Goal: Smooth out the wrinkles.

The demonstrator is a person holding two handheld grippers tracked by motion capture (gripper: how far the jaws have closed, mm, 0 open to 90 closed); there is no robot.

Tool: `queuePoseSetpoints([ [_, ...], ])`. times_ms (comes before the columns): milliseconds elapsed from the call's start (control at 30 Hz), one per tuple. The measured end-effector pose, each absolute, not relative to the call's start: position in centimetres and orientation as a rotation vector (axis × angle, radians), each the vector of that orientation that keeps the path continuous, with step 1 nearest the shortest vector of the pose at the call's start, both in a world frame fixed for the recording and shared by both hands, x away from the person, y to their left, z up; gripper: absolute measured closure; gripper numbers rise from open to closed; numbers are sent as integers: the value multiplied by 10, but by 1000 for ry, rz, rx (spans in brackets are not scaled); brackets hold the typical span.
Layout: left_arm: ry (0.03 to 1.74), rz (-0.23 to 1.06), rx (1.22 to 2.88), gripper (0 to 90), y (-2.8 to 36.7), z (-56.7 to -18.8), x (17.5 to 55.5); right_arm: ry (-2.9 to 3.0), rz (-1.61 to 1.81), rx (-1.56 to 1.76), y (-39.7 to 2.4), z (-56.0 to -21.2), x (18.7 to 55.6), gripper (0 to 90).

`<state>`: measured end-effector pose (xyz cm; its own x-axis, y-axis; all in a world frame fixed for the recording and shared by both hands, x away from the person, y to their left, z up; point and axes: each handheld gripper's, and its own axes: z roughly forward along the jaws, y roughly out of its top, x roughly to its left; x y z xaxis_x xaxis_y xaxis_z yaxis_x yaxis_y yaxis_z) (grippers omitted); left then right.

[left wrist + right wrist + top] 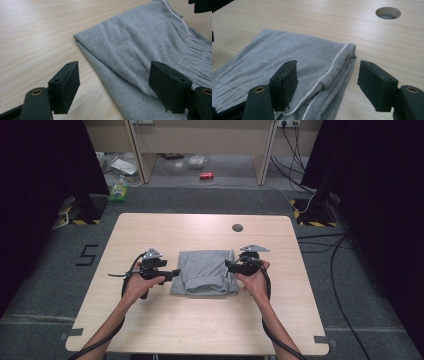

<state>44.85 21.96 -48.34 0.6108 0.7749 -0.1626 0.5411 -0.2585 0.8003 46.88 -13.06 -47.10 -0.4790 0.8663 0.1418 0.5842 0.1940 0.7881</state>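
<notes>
- Black "5" (86, 255) marked on the grey floor, at approx. 9 o'clock from the table (150, 225).
- Red can (206, 175) on floor, 12 o'clock: label prob. there, too small to read.

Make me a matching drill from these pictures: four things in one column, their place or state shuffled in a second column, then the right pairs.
Things:
1. folded grey garment
2. left gripper
3. round hole
4. red can

Places or states:
A. on the floor beyond the table
B. in the tabletop, near its far edge
C. lying in the middle of the table
D. jaws open, at the garment's left edge

Pairs: 1-C, 2-D, 3-B, 4-A
</notes>
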Motion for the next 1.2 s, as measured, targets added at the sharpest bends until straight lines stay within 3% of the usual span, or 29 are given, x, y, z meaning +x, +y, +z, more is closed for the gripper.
queuePoseSetpoints([
  [1200, 989, 300, 1934, 176, 230, -487, 406, 2190, 1231, 1269, -131, -461, 425, 288],
])
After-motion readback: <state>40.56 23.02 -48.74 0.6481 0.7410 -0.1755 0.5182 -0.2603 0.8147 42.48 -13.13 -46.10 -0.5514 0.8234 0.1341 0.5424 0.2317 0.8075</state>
